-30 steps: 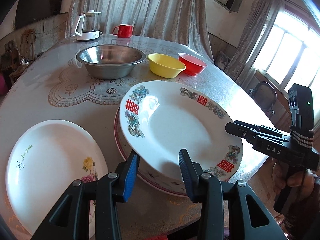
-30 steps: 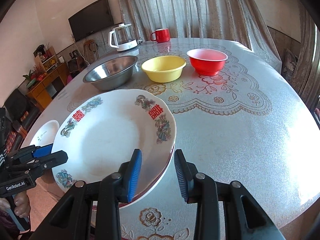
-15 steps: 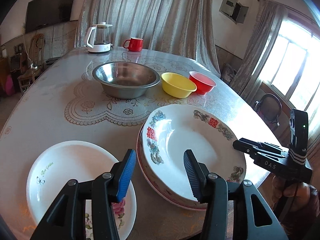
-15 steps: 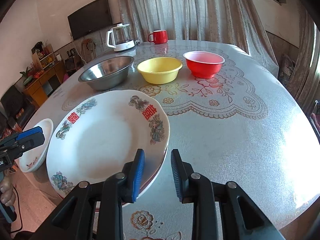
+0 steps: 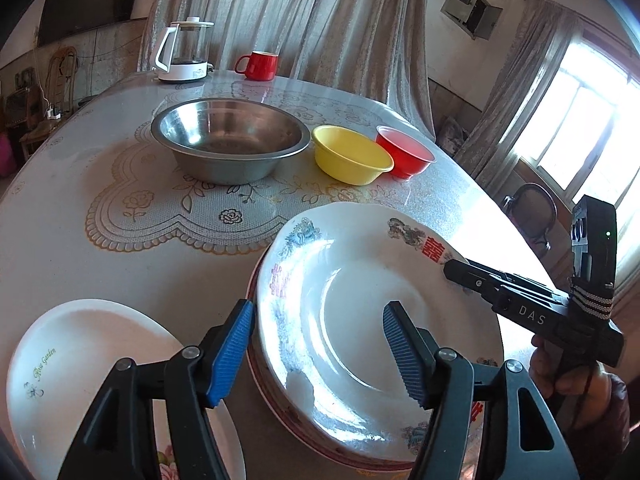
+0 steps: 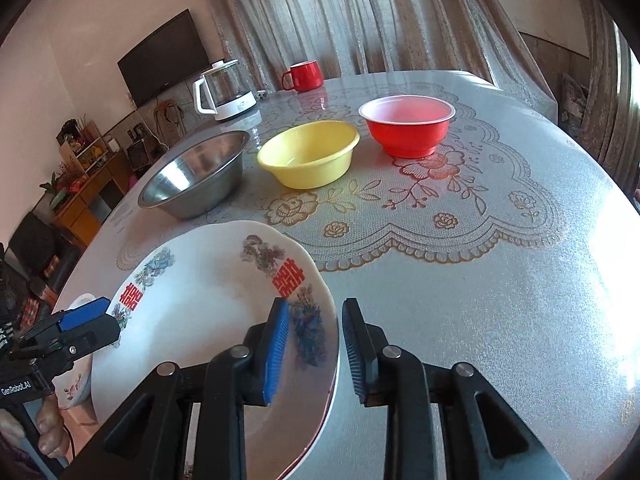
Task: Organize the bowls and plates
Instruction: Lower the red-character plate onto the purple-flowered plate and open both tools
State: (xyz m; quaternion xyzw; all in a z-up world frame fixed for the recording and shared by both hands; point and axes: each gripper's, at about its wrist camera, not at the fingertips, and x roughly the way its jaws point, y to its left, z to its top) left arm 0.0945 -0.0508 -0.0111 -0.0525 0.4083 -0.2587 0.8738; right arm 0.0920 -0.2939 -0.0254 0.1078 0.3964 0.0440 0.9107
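A large white patterned plate [image 5: 360, 300] [image 6: 200, 320] with red characters lies on a red-rimmed plate [image 5: 256, 376] near the table's front edge. My left gripper [image 5: 316, 354] [image 6: 108, 320] straddles its near-left rim. Its jaws are opening and the pads stand off the rim. My right gripper [image 6: 314, 344] [image 5: 450, 268] is shut on the opposite rim, one pad on top and one under the edge. A smaller white flowered plate [image 5: 80, 360] [image 6: 76, 384] lies to the left. Further back stand a steel bowl [image 5: 228, 140] [image 6: 196, 176], a yellow bowl [image 5: 352, 156] [image 6: 308, 156] and a red bowl [image 5: 406, 152] [image 6: 406, 128].
A glass kettle [image 5: 184, 52] [image 6: 224, 92] and a red mug [image 5: 258, 66] [image 6: 304, 76] stand at the far edge of the round table [image 5: 120, 240]. A chair [image 5: 532, 208] stands beyond the right edge. A person's hand [image 5: 576, 376] holds the right gripper.
The left jaws have spread wide and let go of the patterned plate's rim. The plate has settled flatter on the plate below. The right jaws have narrowed and reach further over the rim.
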